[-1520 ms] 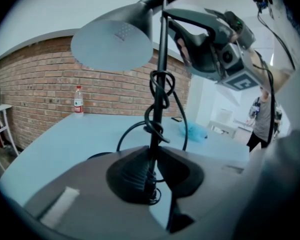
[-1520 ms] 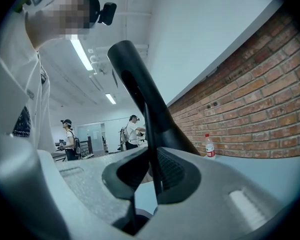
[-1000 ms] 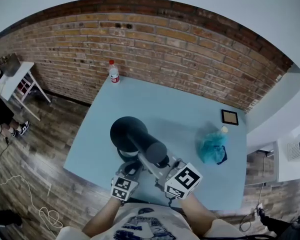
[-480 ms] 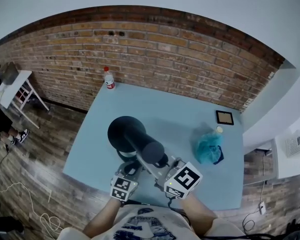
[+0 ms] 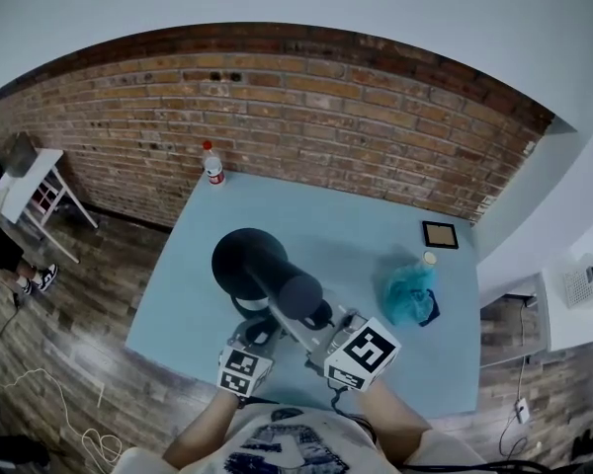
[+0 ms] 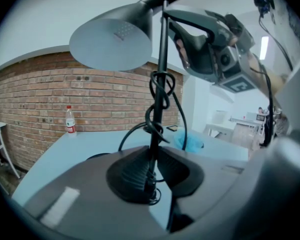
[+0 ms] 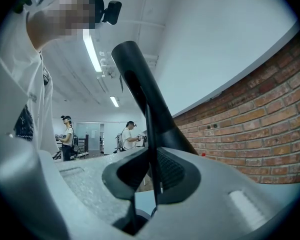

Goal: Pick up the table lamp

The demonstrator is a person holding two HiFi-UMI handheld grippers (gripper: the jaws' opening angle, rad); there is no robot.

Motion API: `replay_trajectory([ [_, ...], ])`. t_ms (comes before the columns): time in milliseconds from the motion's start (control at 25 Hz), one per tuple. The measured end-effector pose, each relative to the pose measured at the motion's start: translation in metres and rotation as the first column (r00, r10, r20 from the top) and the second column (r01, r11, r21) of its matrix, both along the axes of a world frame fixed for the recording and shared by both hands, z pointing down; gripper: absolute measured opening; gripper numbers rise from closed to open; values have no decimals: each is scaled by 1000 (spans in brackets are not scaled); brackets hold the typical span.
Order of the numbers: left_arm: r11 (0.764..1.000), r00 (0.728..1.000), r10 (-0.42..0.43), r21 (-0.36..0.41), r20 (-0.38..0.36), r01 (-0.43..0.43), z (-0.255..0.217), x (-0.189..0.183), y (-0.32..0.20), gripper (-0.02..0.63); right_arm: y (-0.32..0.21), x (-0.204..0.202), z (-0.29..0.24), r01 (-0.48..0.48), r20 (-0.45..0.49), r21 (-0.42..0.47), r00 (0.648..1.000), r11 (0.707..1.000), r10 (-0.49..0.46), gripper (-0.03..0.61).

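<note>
The table lamp has a dark cone shade (image 5: 247, 263) and a thin black stem (image 6: 160, 79) with its cord (image 6: 162, 96) wound round it. It hangs above the blue table (image 5: 346, 220) near the front edge. My left gripper (image 5: 262, 330) is shut on the stem low down, which shows between its pads (image 6: 152, 176). My right gripper (image 5: 323, 326) is shut on the stem higher up, just under the shade's neck (image 7: 140, 79); the left gripper view shows it (image 6: 210, 49) beside the shade (image 6: 112, 41). The lamp's base is hidden.
A plastic bottle (image 5: 214, 164) stands at the table's far left corner. A teal bag (image 5: 410, 294) and a small framed square (image 5: 440, 234) lie on the right side. A brick wall (image 5: 326, 117) runs behind. People (image 7: 130, 134) stand far off.
Both grippers have risen a little with the lamp held between them. The grip on the stem looks the same.
</note>
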State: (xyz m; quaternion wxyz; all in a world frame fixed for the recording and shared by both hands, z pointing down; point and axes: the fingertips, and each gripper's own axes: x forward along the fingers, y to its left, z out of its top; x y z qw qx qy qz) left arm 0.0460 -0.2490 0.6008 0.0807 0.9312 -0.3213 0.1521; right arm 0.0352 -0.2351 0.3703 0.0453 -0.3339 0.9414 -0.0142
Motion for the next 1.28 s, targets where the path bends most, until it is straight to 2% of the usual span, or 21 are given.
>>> replay_trajectory([
  [160, 1000, 1000, 6, 17, 8, -6, -6, 2, 0, 40, 1, 1, -4, 1, -3, 9, 1000, 1000, -1, 44],
  [600, 1000, 1000, 10, 2, 28, -10, -10, 3, 0, 40, 1, 3, -9, -7, -3, 27, 1000, 1000, 7, 44],
  [840, 1000, 1000, -1, 8, 5, 1, -9, 1, -3, 40, -1, 1, -8, -2, -3, 28, 1000, 1000, 2, 43],
  [1280, 1000, 1000, -12, 5, 20, 12, -7, -3, -4, 40, -2, 0, -7, 11, 2, 30, 1000, 999, -11, 43],
])
